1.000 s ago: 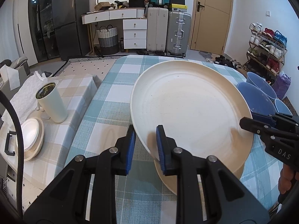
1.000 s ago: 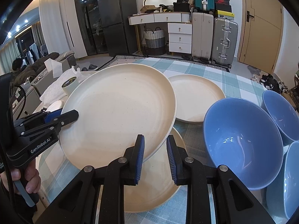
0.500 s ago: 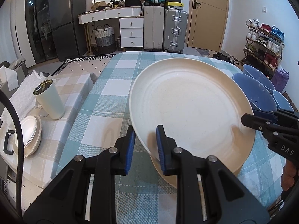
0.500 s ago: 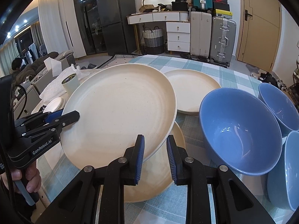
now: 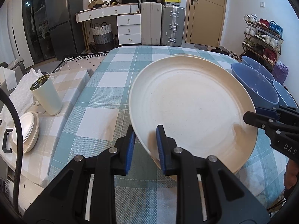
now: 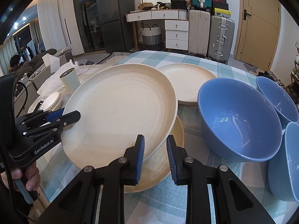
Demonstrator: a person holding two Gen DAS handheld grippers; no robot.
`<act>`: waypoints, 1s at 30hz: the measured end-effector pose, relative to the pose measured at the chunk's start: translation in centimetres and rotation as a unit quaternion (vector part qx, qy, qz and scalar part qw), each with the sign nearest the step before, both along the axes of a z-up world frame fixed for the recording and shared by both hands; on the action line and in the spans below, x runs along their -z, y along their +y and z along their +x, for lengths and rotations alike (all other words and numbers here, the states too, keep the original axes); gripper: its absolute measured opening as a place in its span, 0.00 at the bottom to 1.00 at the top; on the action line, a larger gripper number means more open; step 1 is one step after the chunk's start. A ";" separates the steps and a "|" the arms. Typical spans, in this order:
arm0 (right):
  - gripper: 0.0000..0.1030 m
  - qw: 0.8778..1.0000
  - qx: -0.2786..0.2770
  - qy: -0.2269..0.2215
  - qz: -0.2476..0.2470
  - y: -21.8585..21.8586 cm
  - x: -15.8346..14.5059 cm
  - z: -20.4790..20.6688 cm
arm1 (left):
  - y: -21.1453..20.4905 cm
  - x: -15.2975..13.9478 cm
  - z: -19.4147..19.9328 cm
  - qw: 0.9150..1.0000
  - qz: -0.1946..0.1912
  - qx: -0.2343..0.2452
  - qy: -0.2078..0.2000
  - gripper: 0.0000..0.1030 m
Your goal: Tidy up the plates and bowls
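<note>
the worktop [image 5: 119,85], under a teal check cloth, carries everything here. on it, a big cream plate [image 5: 192,108] is held tilted just above a second cream plate [image 6: 166,168] that lies flat beneath it; only the lower plate's near edge shows. a third plate [image 6: 186,80] lies flat farther back, just beyond the held one.

three blue bowls stand along the right side: the nearest bowl [image 6: 239,119] sits beside the held plate, a far bowl [image 6: 278,97] behind it, and a corner bowl [image 6: 287,160] at the right edge, close against the nearest one.

off to the left, on a lower beige-check surface, a pale cup [image 5: 45,95] stands upright, with a small stack of white dishes [image 5: 28,130] in front of it.

the left gripper [image 5: 144,145] grips the held plate's near-left rim, its jaws narrow with one blue pad above the rim and one below. the right gripper [image 6: 155,155] pinches the same plate's opposite rim, jaws likewise narrow, the rim between the pads. each gripper shows in the other's view, clamped at the plate's edge, with a hand [image 6: 28,177] wrapped round the left gripper's handle.
</note>
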State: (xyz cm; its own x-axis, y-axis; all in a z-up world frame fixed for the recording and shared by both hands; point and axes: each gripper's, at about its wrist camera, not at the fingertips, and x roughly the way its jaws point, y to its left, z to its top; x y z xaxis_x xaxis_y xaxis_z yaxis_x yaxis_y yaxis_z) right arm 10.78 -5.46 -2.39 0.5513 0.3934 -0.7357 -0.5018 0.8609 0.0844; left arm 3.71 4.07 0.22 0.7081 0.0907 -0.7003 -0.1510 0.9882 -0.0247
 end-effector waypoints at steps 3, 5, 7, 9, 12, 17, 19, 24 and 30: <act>0.24 1.000 0.000 0.001 0.000 0.0 0.1 -0.2 | 0.0 0.4 0.0 1.000 0.000 0.002 0.002 0.18; 0.24 1.000 0.000 0.003 -0.002 0.0 0.4 -0.2 | -0.1 0.6 -0.1 1.000 0.002 0.003 0.004 0.18; 0.24 1.000 0.001 0.004 -0.005 0.0 0.7 -0.3 | -0.3 0.9 -0.1 1.000 0.003 0.004 0.007 0.18; 0.24 1.000 0.002 0.006 -0.008 0.2 1.0 -0.5 | -0.5 1.1 -0.1 1.000 0.003 0.005 0.010 0.18; 0.24 1.000 0.003 0.007 -0.014 0.4 1.4 -0.6 | -0.6 1.6 0.0 1.000 0.003 0.006 0.013 0.19; 0.24 1.000 0.006 0.010 -0.018 0.1 1.9 -0.5 | -0.9 2.1 0.3 1.000 0.006 0.009 0.016 0.19; 0.24 1.000 0.008 0.012 -0.020 0.2 2.0 -0.4 | -0.9 2.3 0.5 1.000 0.008 0.011 0.018 0.19; 0.24 0.999 0.011 0.015 -0.026 0.0 2.5 -0.3 | -1.2 2.8 0.8 1.000 0.012 0.016 0.021 0.19; 0.24 0.999 0.014 0.018 -0.032 0.4 2.9 -0.2 | -1.2 3.6 1.1 0.999 0.017 0.021 0.026 0.19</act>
State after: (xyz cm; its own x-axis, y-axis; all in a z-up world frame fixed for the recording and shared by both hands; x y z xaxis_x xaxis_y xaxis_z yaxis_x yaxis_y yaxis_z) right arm 10.61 -5.04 -5.30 0.5350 0.3290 -0.7782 -0.4751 0.8788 0.0449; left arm 4.85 2.90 -3.35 0.6749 0.0848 -0.7330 -0.1086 0.9940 0.0149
